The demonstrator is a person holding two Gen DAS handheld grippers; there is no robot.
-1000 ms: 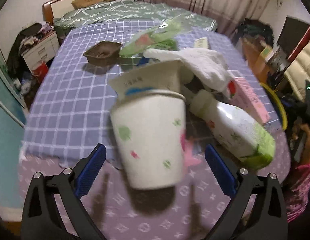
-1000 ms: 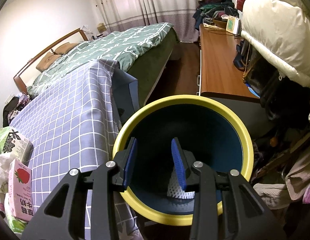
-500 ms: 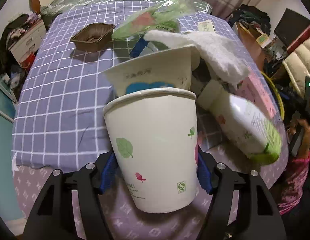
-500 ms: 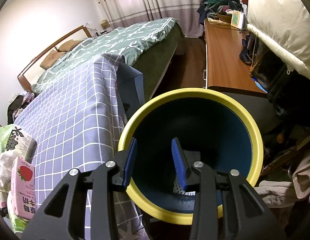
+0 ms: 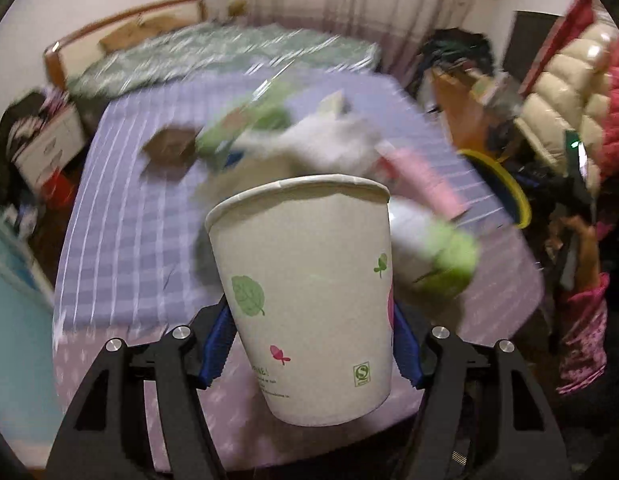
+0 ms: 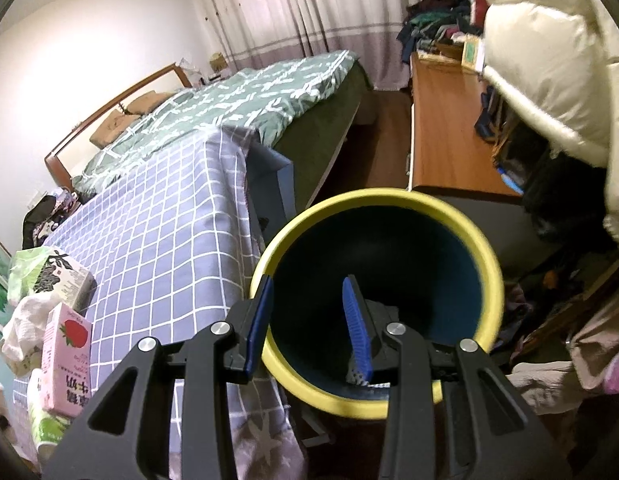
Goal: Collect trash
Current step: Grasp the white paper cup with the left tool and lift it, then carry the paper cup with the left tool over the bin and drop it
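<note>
My left gripper (image 5: 309, 344) is shut on a white paper cup (image 5: 309, 292) with leaf and fish prints, held upright above the table. Behind it, blurred, lie a white and green bottle (image 5: 433, 248), a pink carton (image 5: 421, 176), a white cloth (image 5: 329, 144) and a green bag (image 5: 249, 120). My right gripper (image 6: 309, 320) is shut on the rim of a yellow-rimmed blue bin (image 6: 485, 280), one finger inside and one outside. The bin also shows in the left wrist view (image 5: 505, 184) at the table's right edge.
The checked tablecloth (image 6: 169, 232) covers the table, with a pink carton (image 6: 67, 360) and green tissue pack (image 6: 49, 276) at its left. A brown basket (image 5: 169, 148) sits further back. A bed (image 6: 249, 92), a wooden desk (image 6: 445, 140) and clothes surround the table.
My left gripper closed on the paper cup and lifted it off the table, leaving the inner cup behind. My right gripper moved the bin slightly closer to the table.
</note>
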